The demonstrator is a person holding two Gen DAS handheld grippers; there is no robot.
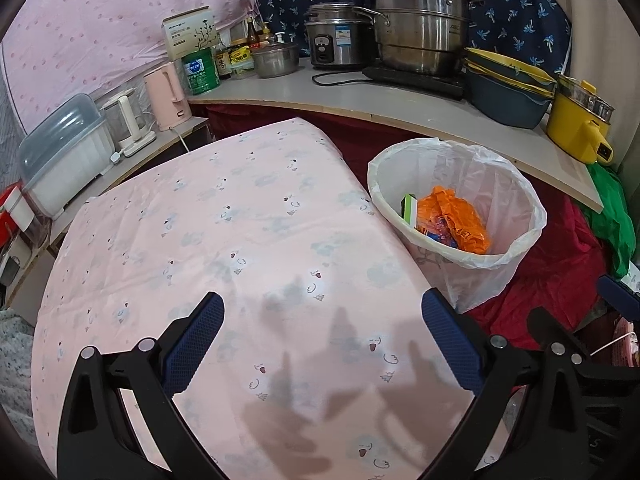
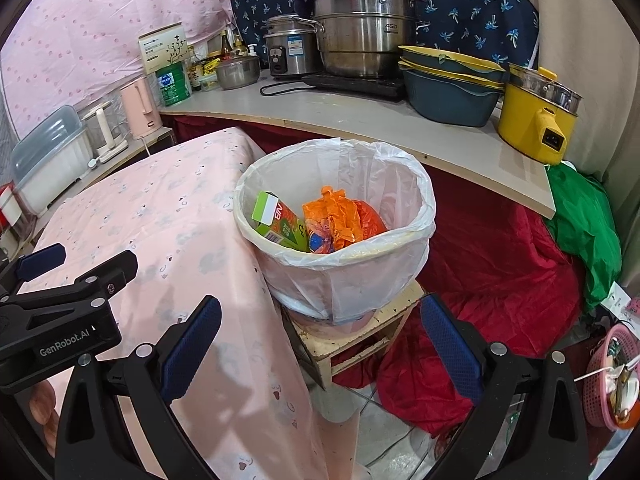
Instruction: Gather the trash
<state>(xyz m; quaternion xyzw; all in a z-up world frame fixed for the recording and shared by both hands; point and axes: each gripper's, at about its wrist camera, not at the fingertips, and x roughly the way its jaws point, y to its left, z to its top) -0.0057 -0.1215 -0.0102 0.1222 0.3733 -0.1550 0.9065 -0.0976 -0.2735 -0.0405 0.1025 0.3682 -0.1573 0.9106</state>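
Note:
A bin lined with a white plastic bag [image 1: 480, 184] [image 2: 400, 184] stands on a small wooden stool [image 2: 360, 332] beside the table's right edge. Inside lie a crumpled orange wrapper [image 1: 456, 220] [image 2: 340, 216] and a green carton [image 1: 409, 208] [image 2: 276, 220]. My left gripper [image 1: 322, 344] hovers open over the pink tablecloth [image 1: 224, 240], holding nothing. My right gripper [image 2: 320, 344] is open and empty, in front of the bin and above the stool. The left gripper [image 2: 44, 276] also shows at the left of the right wrist view.
A curved counter [image 2: 360, 120] behind the bin carries steel pots [image 2: 360, 32], a rice cooker [image 2: 288, 56], stacked basins [image 2: 452, 84] and a yellow pot [image 2: 536, 116]. Red cloth [image 2: 500, 280] and green cloth [image 2: 580, 232] lie at right. A pink basket [image 2: 612, 380] sits at far right.

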